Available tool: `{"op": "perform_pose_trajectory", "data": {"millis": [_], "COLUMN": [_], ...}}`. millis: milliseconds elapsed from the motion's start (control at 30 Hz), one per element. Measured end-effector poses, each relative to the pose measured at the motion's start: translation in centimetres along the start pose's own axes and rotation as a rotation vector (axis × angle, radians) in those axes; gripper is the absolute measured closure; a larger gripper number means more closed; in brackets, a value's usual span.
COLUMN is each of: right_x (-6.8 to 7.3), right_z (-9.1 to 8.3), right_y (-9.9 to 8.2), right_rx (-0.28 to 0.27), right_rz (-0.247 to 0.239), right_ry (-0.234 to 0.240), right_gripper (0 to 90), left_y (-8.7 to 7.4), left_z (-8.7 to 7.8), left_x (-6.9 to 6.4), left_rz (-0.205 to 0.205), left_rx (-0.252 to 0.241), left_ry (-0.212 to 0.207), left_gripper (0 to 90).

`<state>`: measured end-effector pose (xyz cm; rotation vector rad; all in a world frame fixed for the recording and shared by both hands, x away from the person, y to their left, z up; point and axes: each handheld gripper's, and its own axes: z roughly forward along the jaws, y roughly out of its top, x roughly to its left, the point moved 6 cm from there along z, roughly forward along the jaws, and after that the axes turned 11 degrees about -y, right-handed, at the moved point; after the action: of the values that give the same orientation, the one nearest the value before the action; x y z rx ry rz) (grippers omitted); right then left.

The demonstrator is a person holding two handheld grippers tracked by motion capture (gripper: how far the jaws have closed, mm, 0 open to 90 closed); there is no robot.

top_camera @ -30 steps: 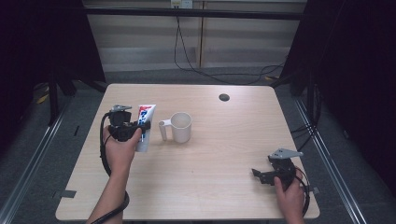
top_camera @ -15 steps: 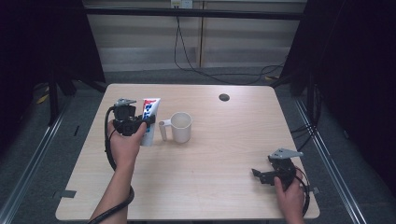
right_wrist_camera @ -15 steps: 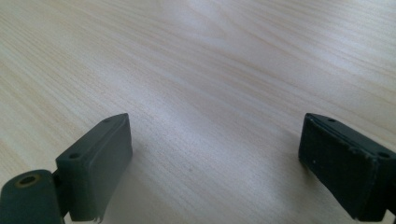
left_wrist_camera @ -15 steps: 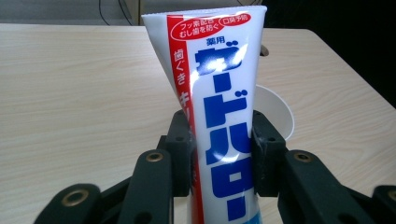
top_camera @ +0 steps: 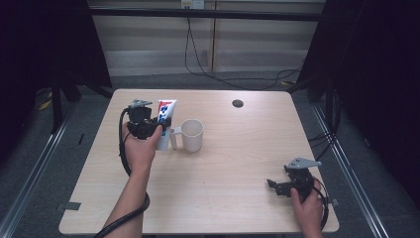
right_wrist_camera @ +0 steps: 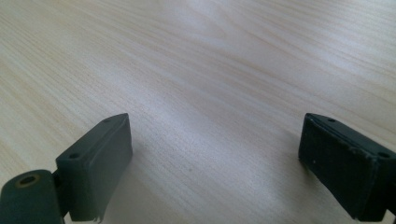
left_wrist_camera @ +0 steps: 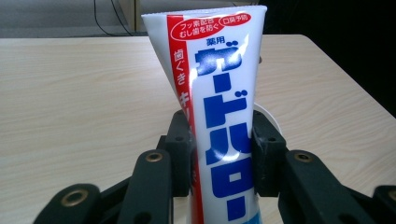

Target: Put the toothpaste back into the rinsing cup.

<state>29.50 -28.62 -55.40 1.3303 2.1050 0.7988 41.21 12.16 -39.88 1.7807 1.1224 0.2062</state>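
Observation:
A white toothpaste tube (top_camera: 165, 114) with blue and red print stands upright in my left gripper (top_camera: 157, 125), which is shut on it just left of a white mug (top_camera: 191, 135). In the left gripper view the tube (left_wrist_camera: 219, 107) rises between the two black pads (left_wrist_camera: 181, 154), which press its sides; a bit of the mug's rim (left_wrist_camera: 270, 117) peeks out behind it. My right gripper (top_camera: 275, 185) rests near the table's front right corner. Its jaws stand wide apart over bare wood, as the right gripper view shows around my right gripper (right_wrist_camera: 212, 163).
The light wooden table (top_camera: 247, 148) has a small dark round disc (top_camera: 237, 103) at the back. Dark floor, rails and cables surround the table; black curtains stand at both sides.
My left hand has carried the tube up and toward the mug, from a tilted pose to a more upright one. The right gripper has stayed in place.

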Motion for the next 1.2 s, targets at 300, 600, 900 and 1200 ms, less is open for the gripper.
{"op": "perform_pose_trajectory", "data": {"millis": [300, 600, 900, 1200], "right_x": [0.0, 0.0, 0.0, 0.0], "right_z": [0.0, 0.0, 0.0, 0.0], "right_y": [0.0, 0.0, 0.0, 0.0], "right_rx": [0.000, -0.003, -0.003, -0.004], "right_rz": [0.000, -0.003, -0.003, -0.004], "right_ry": [0.000, 0.000, 0.000, 0.000], "right_gripper": [9.3, 9.3, 9.3, 9.3], "left_y": [0.7, 1.0, 1.9, 2.8], "left_z": [1.3, 2.2, 2.6, 3.4], "left_x": [-0.6, -0.8, -1.0, -1.5], "left_rz": [0.012, -0.002, 0.015, 0.030], "left_rx": [-0.006, -0.012, -0.011, -0.012], "left_ry": [-0.010, -0.017, -0.013, -0.020], "left_gripper": [65.8, 65.7, 65.6, 65.5]}}
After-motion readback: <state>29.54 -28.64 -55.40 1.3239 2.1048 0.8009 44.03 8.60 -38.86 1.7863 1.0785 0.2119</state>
